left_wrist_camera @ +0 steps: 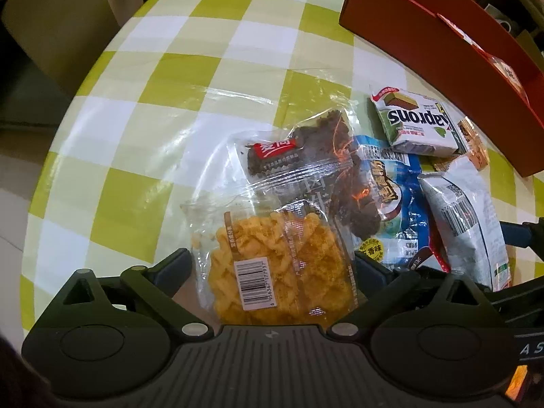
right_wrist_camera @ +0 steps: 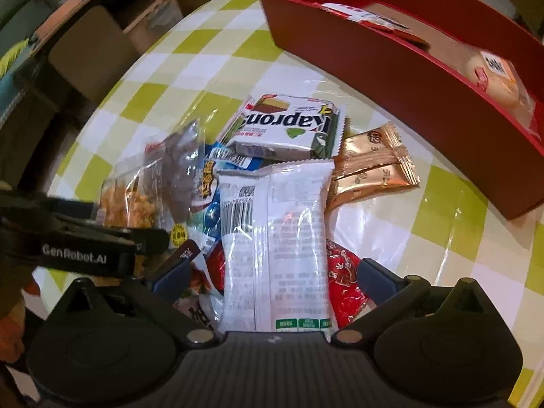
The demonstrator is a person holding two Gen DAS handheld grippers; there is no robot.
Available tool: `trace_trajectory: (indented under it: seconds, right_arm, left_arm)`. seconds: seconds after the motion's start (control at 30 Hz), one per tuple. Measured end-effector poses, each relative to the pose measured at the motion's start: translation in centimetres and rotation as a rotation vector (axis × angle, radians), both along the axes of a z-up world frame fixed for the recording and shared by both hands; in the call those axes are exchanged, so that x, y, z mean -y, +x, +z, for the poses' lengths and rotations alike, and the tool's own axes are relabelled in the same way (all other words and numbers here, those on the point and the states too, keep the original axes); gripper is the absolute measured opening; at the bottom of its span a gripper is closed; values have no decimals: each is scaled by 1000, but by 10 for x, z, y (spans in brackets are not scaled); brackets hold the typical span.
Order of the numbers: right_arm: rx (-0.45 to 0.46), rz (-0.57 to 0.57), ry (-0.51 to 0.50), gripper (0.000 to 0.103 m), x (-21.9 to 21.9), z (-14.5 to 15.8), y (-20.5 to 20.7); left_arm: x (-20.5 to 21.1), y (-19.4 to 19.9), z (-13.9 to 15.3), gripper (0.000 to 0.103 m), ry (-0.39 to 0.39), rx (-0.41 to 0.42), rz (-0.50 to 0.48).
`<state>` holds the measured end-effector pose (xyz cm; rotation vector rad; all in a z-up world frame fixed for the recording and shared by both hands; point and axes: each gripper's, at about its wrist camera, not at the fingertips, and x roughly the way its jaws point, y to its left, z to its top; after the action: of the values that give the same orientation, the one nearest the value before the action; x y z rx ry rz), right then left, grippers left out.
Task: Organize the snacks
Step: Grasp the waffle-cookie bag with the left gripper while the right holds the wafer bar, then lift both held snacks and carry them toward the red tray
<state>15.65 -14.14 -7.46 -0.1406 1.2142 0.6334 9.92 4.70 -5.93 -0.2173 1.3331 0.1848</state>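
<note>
A pile of snack packets lies on the checked table. In the left wrist view my left gripper (left_wrist_camera: 272, 265) is open, its fingers either side of a clear packet of yellow crisps (left_wrist_camera: 272, 258). Beyond lie a dark brown snack packet (left_wrist_camera: 306, 146), a blue packet (left_wrist_camera: 391, 204), a white Kaprons wafer pack (left_wrist_camera: 418, 125) and a white packet (left_wrist_camera: 465, 224). In the right wrist view my right gripper (right_wrist_camera: 272, 272) is open around that white packet (right_wrist_camera: 282, 238), above a red packet (right_wrist_camera: 343, 278). A copper sachet (right_wrist_camera: 370, 166) lies beside it. The red box (right_wrist_camera: 391, 68) holds some snacks.
The red box (left_wrist_camera: 442, 61) stands at the table's far right. The green-and-white checked cloth (left_wrist_camera: 170, 102) is bare to the left. Brown furniture (left_wrist_camera: 51, 34) stands beyond the table's edge. The left gripper's body (right_wrist_camera: 74, 248) shows at the right wrist view's left.
</note>
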Motion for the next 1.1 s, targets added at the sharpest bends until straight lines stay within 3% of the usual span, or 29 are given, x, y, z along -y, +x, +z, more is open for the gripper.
trace_trajectory:
  seconds: [0.07, 0.13, 0.2, 0.3, 0.5, 1.1]
  right_arm:
    - [13, 6, -25, 100, -1, 2, -2]
    - [29, 4, -36, 88, 2, 8, -4]
    - [37, -20, -23, 64, 8, 14, -5]
    - [42, -61, -15, 54, 17, 22, -5]
    - [82, -77, -63, 51, 19, 25, -18]
    - [157, -131, -11, 51, 33, 57, -35]
  left_arm:
    - [2, 0, 0, 96, -7, 3, -1]
    - [4, 1, 3, 92, -20, 8, -7]
    - [4, 0, 6, 88, -19, 10, -20]
    - [5, -1, 8, 85, -18, 12, -34]
    - [10, -1, 13, 82, -14, 26, -60]
    - [27, -6, 47, 81, 5, 122, -103]
